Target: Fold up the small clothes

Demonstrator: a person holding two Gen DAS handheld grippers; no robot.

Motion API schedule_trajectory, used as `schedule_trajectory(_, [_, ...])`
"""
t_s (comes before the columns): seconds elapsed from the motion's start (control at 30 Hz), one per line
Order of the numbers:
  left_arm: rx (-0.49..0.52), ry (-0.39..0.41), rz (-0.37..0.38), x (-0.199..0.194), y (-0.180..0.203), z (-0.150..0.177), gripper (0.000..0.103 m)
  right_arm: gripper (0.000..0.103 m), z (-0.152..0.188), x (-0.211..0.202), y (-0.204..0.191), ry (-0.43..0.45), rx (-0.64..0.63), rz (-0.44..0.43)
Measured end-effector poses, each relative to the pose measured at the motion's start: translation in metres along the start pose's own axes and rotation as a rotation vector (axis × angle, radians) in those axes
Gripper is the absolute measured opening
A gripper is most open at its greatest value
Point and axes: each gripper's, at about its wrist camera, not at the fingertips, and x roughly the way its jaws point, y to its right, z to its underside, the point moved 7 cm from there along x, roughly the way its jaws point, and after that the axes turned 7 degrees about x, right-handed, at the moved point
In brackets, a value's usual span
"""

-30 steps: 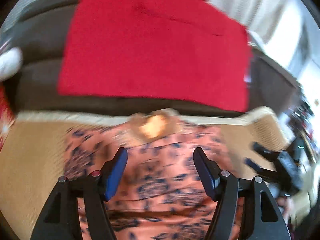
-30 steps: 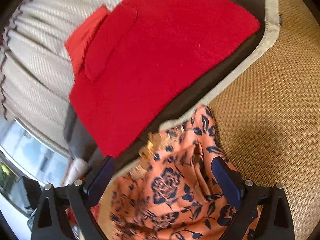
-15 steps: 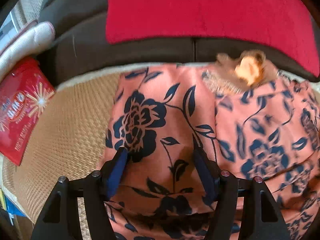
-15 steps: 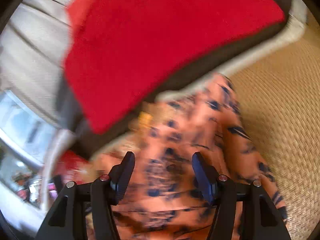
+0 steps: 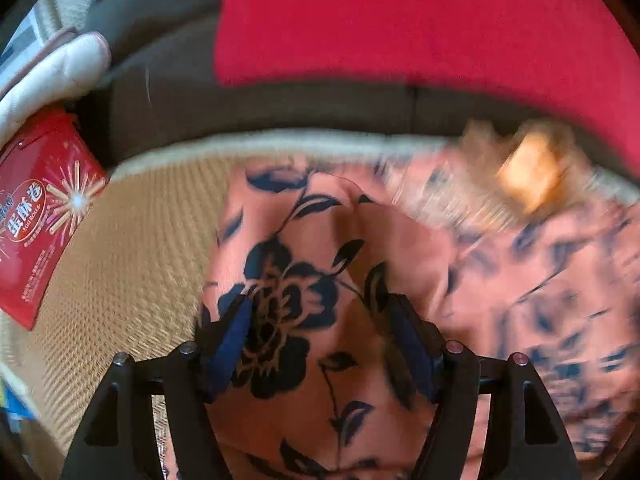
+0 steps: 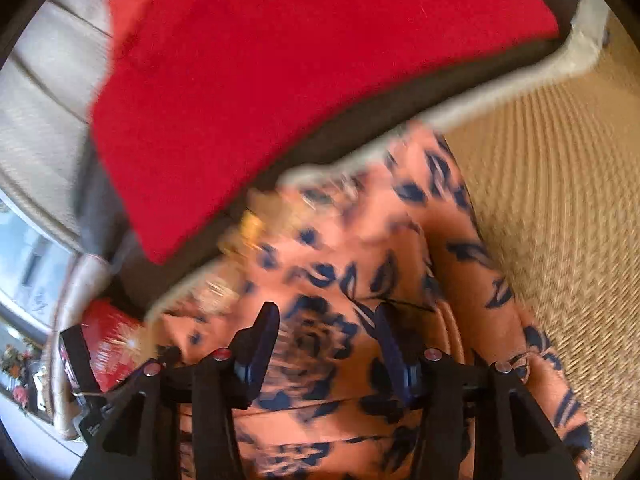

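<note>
Left wrist view: the left gripper (image 5: 320,332) hangs over the orange flowered garment (image 5: 320,280) spread on the woven mat (image 5: 132,248); its jaws are opening, cloth between them but not pinched. A red box (image 5: 40,216) lies left of the garment.

Right wrist view: the right gripper (image 6: 326,332) is closing over the garment (image 6: 360,280), grip unclear. A red cushion (image 6: 280,80) lies beyond the garment.

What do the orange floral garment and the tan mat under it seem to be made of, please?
The orange floral garment looks like thin, smooth woven fabric with a slight sheen: it drapes in soft folds. The tan mat looks like woven straw or rattan, matte, with a fine ribbed weave and pale cloth edging; the exact fibre is unclear.
</note>
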Motion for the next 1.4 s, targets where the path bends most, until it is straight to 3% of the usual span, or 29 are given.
schedule_trajectory(0.07, [0.051, 0.022, -0.051, -0.009, 0.004, -0.004, 0.074, 0.055, -0.007, -0.002, -0.005, 0.015, -0.002, -0.009])
schedule_trajectory(0.13, [0.041, 0.055, -0.018, -0.02, 0.005, -0.006, 0.074, 0.056, -0.008, -0.009, -0.009, 0.014, -0.008, -0.026])
schedule_trajectory(0.23, [0.016, 0.116, 0.022, -0.043, 0.0, -0.008, 0.074, 0.056, -0.015, -0.032, -0.024, 0.082, -0.039, -0.088])
schedule_trajectory(0.3, [0.026, 0.152, 0.031, -0.053, 0.001, -0.008, 0.075, 0.065, -0.017, -0.044, -0.026, 0.123, -0.049, -0.11])
schedule_trajectory(0.33, [0.037, 0.144, 0.027, -0.052, 0.001, -0.005, 0.077, 0.072, -0.016, -0.044, -0.023, 0.123, -0.04, -0.096])
schedule_trajectory(0.43, [0.072, 0.016, 0.043, -0.025, 0.015, 0.004, 0.078, 0.071, -0.008, -0.02, 0.001, 0.018, 0.015, -0.006])
schedule_trajectory(0.53, [0.1, 0.024, -0.008, -0.029, 0.018, 0.005, 0.079, 0.07, -0.008, -0.027, 0.001, 0.017, -0.012, -0.024])
schedule_trajectory(0.7, [0.04, 0.102, 0.083, -0.056, 0.022, -0.005, 0.08, 0.071, -0.016, -0.044, -0.005, 0.099, -0.011, -0.077])
schedule_trajectory(0.83, [0.082, 0.003, 0.055, -0.035, 0.035, 0.0, 0.084, 0.07, -0.014, -0.024, 0.008, -0.011, 0.009, -0.029])
schedule_trajectory(1.0, [0.057, 0.088, 0.084, -0.079, 0.013, 0.005, 0.084, 0.071, -0.017, -0.052, -0.003, 0.042, -0.045, -0.07])
schedule_trajectory(1.2, [0.056, 0.173, 0.072, -0.126, -0.045, 0.058, 0.084, 0.071, 0.012, -0.107, 0.007, 0.067, -0.123, -0.085])
schedule_trajectory(1.33, [0.013, 0.178, 0.107, -0.135, -0.097, 0.139, 0.084, 0.076, 0.048, -0.147, 0.035, 0.078, -0.115, -0.067])
schedule_trajectory(1.4, [0.026, 0.15, 0.124, -0.134, -0.103, 0.174, 0.084, 0.078, 0.074, -0.164, 0.058, 0.071, -0.085, -0.044])
